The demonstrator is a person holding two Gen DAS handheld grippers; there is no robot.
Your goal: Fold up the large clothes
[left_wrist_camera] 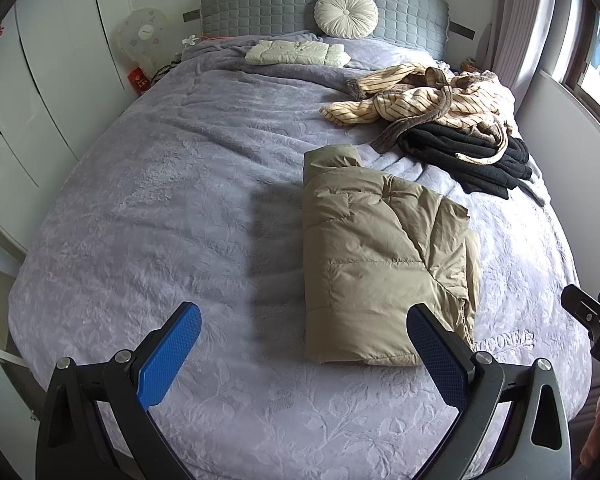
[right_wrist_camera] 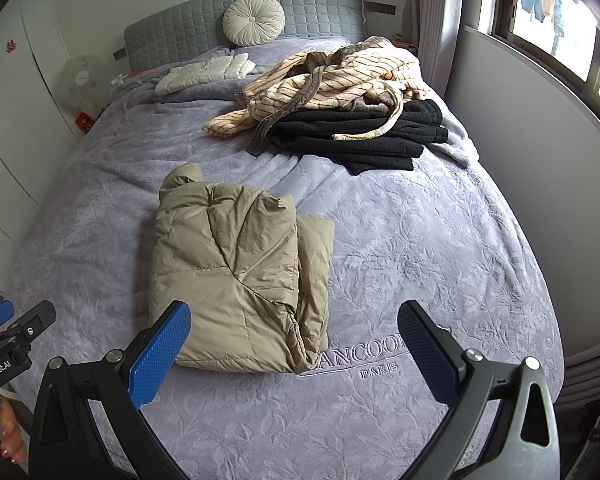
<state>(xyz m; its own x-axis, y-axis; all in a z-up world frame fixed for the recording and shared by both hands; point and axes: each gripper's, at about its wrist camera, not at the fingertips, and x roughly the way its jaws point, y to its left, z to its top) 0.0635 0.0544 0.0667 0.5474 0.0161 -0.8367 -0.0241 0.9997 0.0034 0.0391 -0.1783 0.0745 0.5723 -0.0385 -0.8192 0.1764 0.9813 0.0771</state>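
A tan puffer jacket (left_wrist_camera: 380, 256) (right_wrist_camera: 240, 276) lies folded into a thick rectangle on the lilac bedspread (left_wrist_camera: 172, 200) (right_wrist_camera: 420, 240). My left gripper (left_wrist_camera: 304, 344) is open above the bed's near edge, its right finger just in front of the jacket's near corner. My right gripper (right_wrist_camera: 294, 344) is open too, held over the jacket's near end with nothing between its blue pads (right_wrist_camera: 160, 360). Farther back on the right, a cream striped robe (left_wrist_camera: 428, 92) (right_wrist_camera: 324, 84) sprawls over a folded black garment (left_wrist_camera: 472, 156) (right_wrist_camera: 364, 136).
A folded cream jacket (left_wrist_camera: 296, 53) (right_wrist_camera: 204, 72) rests near the grey headboard (left_wrist_camera: 260, 8) (right_wrist_camera: 320, 12) with a round cushion (left_wrist_camera: 346, 14) (right_wrist_camera: 254, 20). White wardrobes (left_wrist_camera: 40, 60) stand left, a window (right_wrist_camera: 560, 12) and curtain right. A fan (left_wrist_camera: 142, 36) stands by the bed.
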